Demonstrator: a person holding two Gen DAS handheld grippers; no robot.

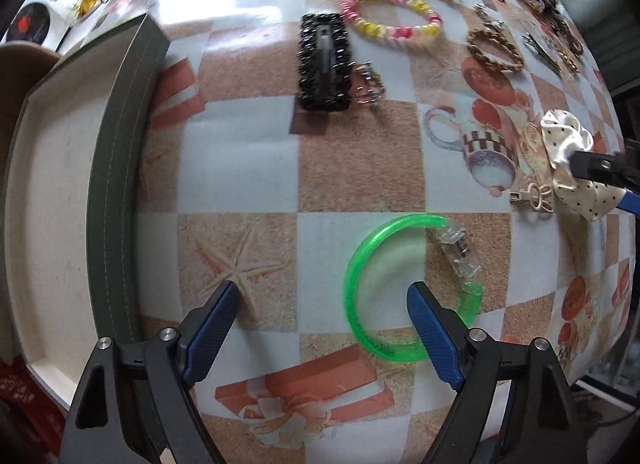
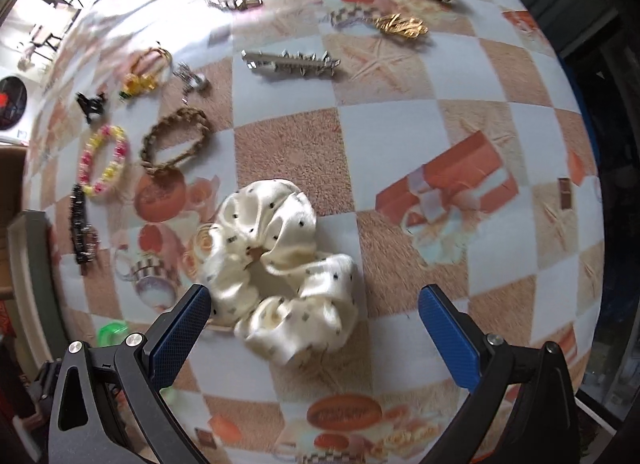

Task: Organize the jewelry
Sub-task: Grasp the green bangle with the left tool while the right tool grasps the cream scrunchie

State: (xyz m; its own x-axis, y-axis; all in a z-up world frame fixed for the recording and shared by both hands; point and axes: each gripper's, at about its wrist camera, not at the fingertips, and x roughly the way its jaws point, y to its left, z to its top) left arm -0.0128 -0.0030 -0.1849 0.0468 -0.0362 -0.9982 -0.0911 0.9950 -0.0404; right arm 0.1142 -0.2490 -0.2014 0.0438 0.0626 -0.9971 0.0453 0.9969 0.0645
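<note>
Jewelry lies spread on the checkered tablecloth. Left gripper hangs with jaws wide, its right finger inside the green bangle, nothing clamped. Right gripper is spread wide either side of the cream scrunchie, apart from it. Beyond lie a beaded bracelet and black clip; a tray sits left.

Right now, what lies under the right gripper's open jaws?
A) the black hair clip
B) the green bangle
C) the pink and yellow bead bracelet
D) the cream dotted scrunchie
D: in the right wrist view the cream dotted scrunchie lies on the tablecloth between the fingers of the right gripper, whose jaws stand wide apart and do not press on it; the green bangle lies under the left gripper instead.
</note>
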